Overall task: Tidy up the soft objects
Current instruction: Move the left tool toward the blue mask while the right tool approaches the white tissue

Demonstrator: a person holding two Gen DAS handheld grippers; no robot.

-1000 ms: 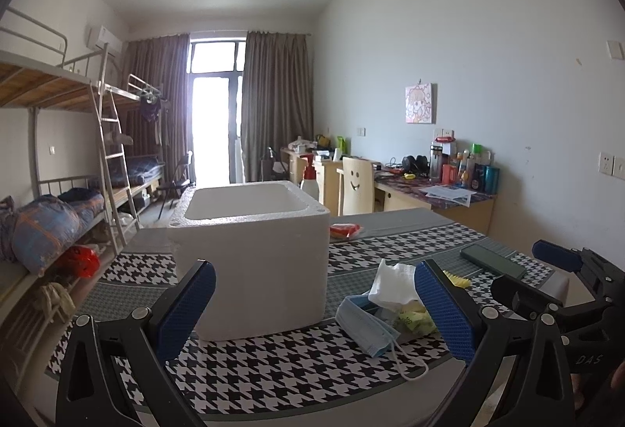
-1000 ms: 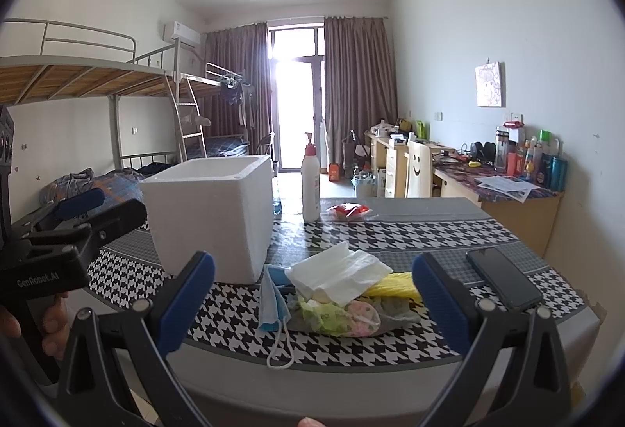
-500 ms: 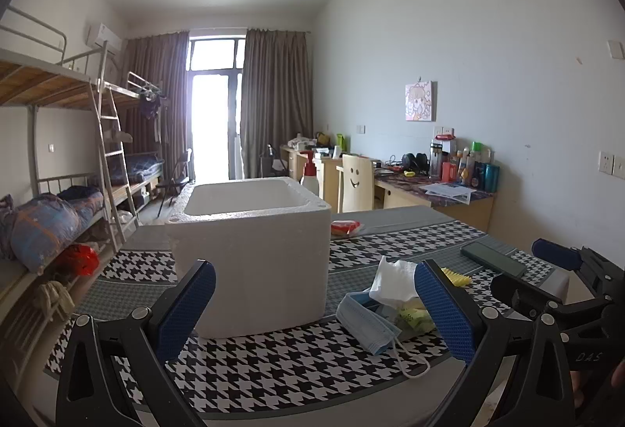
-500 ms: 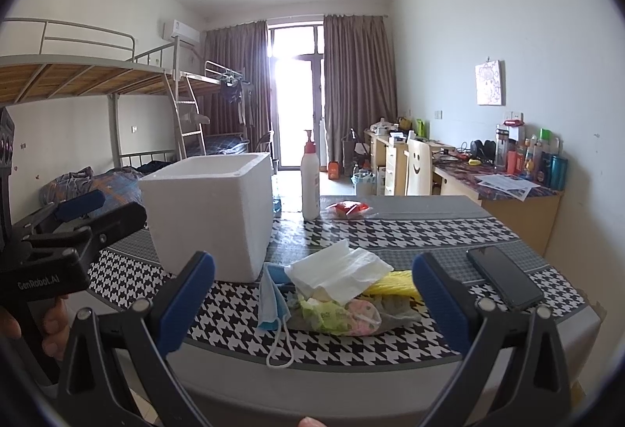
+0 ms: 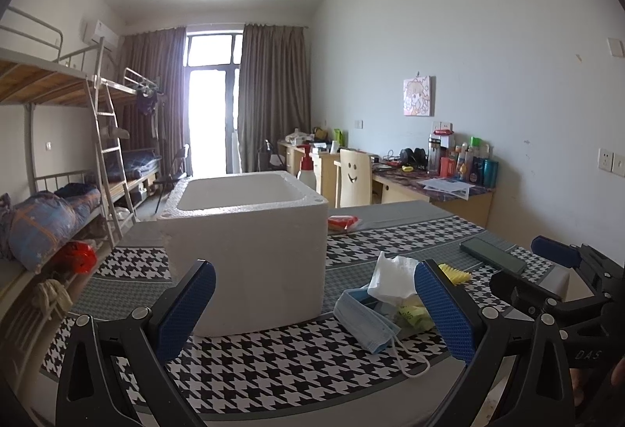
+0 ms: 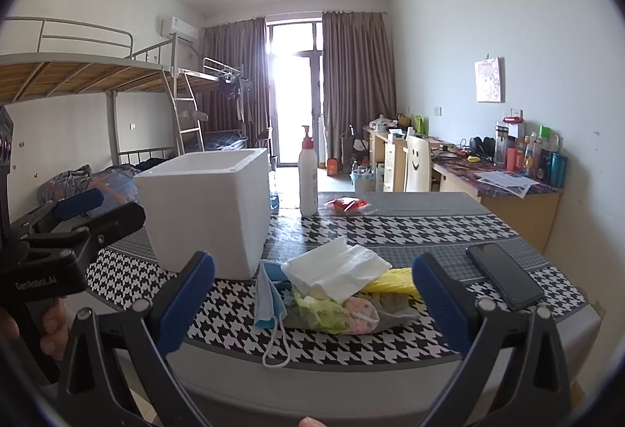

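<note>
A pile of soft items lies near the table's front edge: a white tissue (image 6: 336,267), a blue face mask (image 6: 267,300), a yellow cloth (image 6: 392,281) and a green and pink patterned fabric (image 6: 336,311). The same tissue (image 5: 391,274) and mask (image 5: 365,317) show in the left wrist view. An open white foam box (image 5: 250,251) (image 6: 207,208) stands left of the pile. My left gripper (image 5: 314,306) is open in front of the box. Just short of the pile, my right gripper (image 6: 312,304) is open and holds nothing.
A black phone (image 6: 504,280) lies at the right of the houndstooth tablecloth (image 6: 390,224). Behind the box stand a white pump bottle (image 6: 308,177) and a red packet (image 6: 347,204). A bunk bed (image 5: 58,161) fills the left, a cluttered desk (image 6: 504,177) the right wall.
Both views are almost the same as before. The left gripper has crept slightly up and back; the pile and box have not moved.
</note>
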